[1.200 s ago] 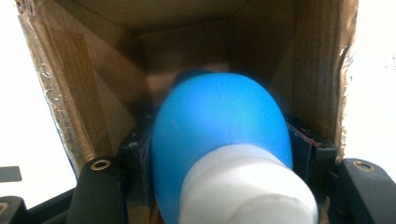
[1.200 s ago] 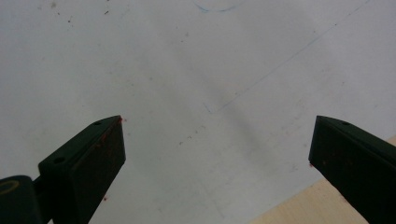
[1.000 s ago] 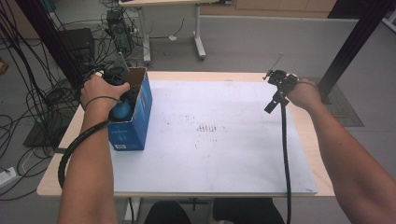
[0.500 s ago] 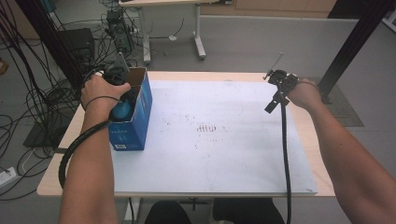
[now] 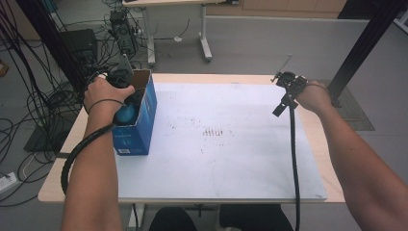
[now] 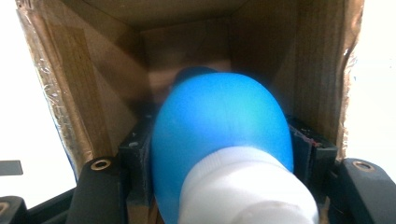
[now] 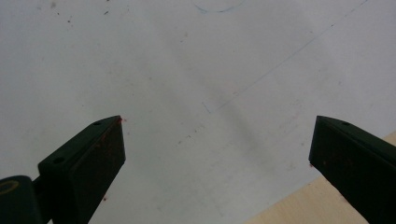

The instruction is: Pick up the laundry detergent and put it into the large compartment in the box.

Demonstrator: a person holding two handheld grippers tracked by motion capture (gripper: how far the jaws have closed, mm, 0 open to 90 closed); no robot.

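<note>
Two grippers: left gripper (image 6: 219, 186) fingers clamp blue bottle (image 6: 219, 126) inside box (image 5: 144, 120); right gripper (image 7: 215, 158) fingers wide.

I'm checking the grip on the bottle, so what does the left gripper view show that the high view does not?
Left gripper view alone: the left gripper's black pads pressing both sides of the blue plastic bottle, its white cap towards the camera, and the brown inner walls of the open cardboard box.

High view alone: the box's blue outside on the white sheet, the person's left hand, and the right gripper far across the table.

Both: the blue bottle inside the box.
</note>
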